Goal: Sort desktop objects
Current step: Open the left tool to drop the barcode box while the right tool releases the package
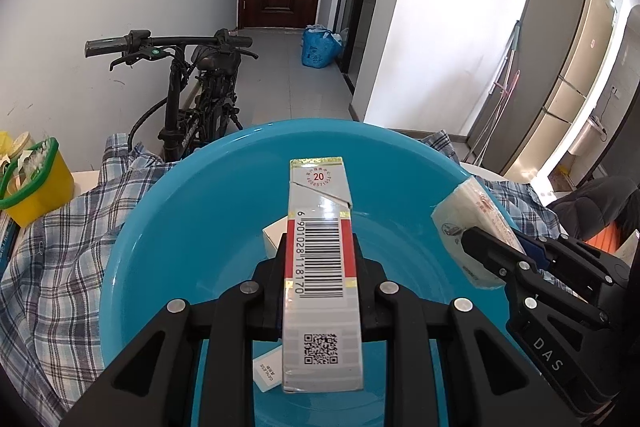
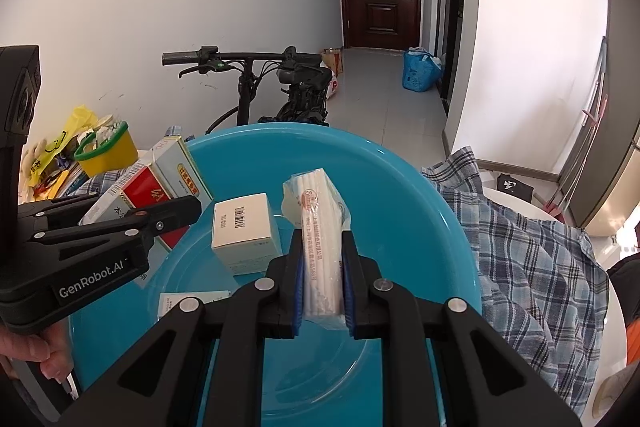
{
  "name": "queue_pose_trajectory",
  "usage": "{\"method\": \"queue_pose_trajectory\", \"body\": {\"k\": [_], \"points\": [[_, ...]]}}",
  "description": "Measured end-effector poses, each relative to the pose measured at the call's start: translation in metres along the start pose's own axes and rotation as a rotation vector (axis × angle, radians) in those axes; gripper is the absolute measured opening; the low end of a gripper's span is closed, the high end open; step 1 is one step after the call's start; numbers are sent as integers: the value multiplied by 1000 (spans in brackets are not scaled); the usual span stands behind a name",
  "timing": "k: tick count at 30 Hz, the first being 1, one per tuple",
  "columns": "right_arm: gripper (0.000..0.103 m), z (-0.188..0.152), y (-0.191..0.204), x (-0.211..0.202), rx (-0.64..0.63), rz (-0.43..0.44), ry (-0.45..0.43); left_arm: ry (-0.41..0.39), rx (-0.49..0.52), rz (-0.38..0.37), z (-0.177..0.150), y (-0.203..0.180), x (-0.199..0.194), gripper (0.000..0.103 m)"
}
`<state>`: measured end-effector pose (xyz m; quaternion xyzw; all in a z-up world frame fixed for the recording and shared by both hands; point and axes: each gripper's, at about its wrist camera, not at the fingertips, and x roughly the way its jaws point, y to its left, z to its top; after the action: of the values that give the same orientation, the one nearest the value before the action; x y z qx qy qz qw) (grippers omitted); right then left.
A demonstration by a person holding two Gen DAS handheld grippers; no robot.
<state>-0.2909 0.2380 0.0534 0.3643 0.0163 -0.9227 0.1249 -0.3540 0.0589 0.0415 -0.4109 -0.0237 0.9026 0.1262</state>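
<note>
Two claws hang over the blue basin (image 1: 160, 227), each clamped on an item. Left claw (image 1: 320, 259) grips a cigarette pack (image 1: 320, 267), barcode side up, held above the basin's middle; in the right wrist view the pack sits at 9 o'clock over the rim. Right claw (image 2: 322, 263) is clenched on a wrapped bundle of white sticks (image 2: 320, 227), pointing toward 12 o'clock; in the left wrist view it hovers at 3 o'clock. Inside the basin lies a small white box (image 2: 246, 231), just left of the bundle, and a flat paper slip (image 2: 192, 301) at 7 o'clock. Plaid cloth (image 2: 532, 247) covers the desk around the basin. Yellow basket (image 1: 36, 179) at 9 o'clock.
</note>
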Motion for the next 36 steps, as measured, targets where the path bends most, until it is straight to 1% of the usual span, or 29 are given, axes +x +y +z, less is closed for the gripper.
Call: {"method": "queue_pose_trajectory", "body": {"k": [1, 2, 3, 5, 7, 11, 18, 21, 24, 27, 29, 31, 36], "points": [[14, 0, 0, 0, 1, 0, -1, 2, -5, -3, 0, 1, 0, 32], [14, 0, 0, 0, 1, 0, -1, 3, -10, -6, 0, 1, 0, 42], [14, 0, 0, 0, 1, 1, -1, -2, -16, -12, 0, 2, 0, 54], [15, 0, 0, 0, 0, 0, -1, -21, -28, -22, 1, 4, -3, 64], [15, 0, -1, 0, 0, 0, 0, -29, -35, -34, 1, 5, -5, 65], [15, 1, -1, 0, -2, -2, 3, -35, -26, -11, 2, 4, -7, 65], [15, 0, -3, 3, 2, -7, 6, -27, -18, -6, 2, 4, -7, 65], [15, 0, -4, 2, 3, -6, 1, -31, -4, 8, 2, 3, -7, 65], [16, 0, -4, 2, 4, -9, 0, -32, -7, 3, 2, 3, -8, 65], [22, 0, -5, 3, 10, -12, 1, -34, -8, 3, 3, 4, -8, 65], [35, 0, -6, 3, 18, -18, 0, -33, -6, 3, 3, 4, -8, 65], [41, 1, -7, 1, 22, -19, -8, -33, -7, 3, 3, 4, -8, 65], [44, 2, -9, -2, 25, -24, -16, -34, -5, 3, 3, 4, -8, 65]]}}
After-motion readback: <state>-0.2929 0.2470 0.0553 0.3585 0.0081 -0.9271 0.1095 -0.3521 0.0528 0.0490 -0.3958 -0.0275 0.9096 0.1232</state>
